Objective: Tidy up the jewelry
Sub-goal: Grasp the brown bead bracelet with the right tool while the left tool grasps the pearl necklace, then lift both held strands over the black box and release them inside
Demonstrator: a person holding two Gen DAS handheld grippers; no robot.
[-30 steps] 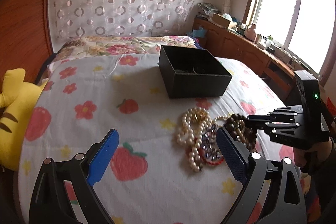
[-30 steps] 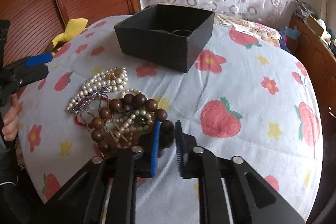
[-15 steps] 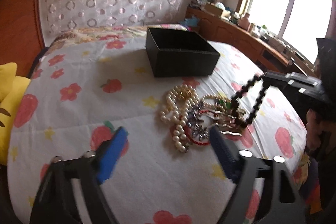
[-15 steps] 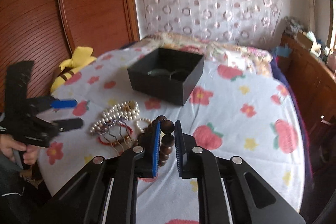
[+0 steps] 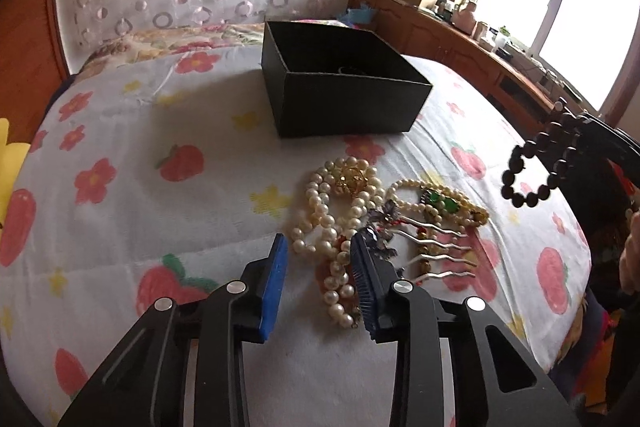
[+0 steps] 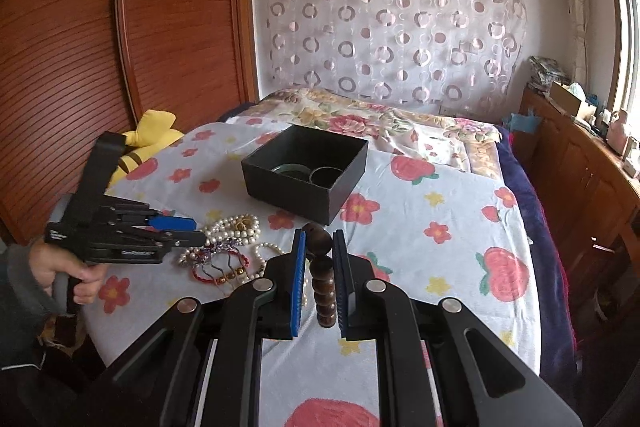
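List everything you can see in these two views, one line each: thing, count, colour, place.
Gift box: one, black, open, mid-bed.
Bangles: two, greenish, inside box.
Pearl necklace: one, cream, bedspread.
Green-stone pearl bracelet: one, beside necklace.
Hair comb: one, silver.
Wooden bead bracelet: one, dark brown, lifted.
Plush toy: yellow, by headboard.
Bedspread: white, strawberry print.
Left gripper: jaws open over pearls.
Right gripper: jaws gripping bracelet.

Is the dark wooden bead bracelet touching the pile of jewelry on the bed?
Apart. In the left wrist view the bead bracelet hangs from the right hand-held gripper, with bedspread visible between it and the jewelry pile.
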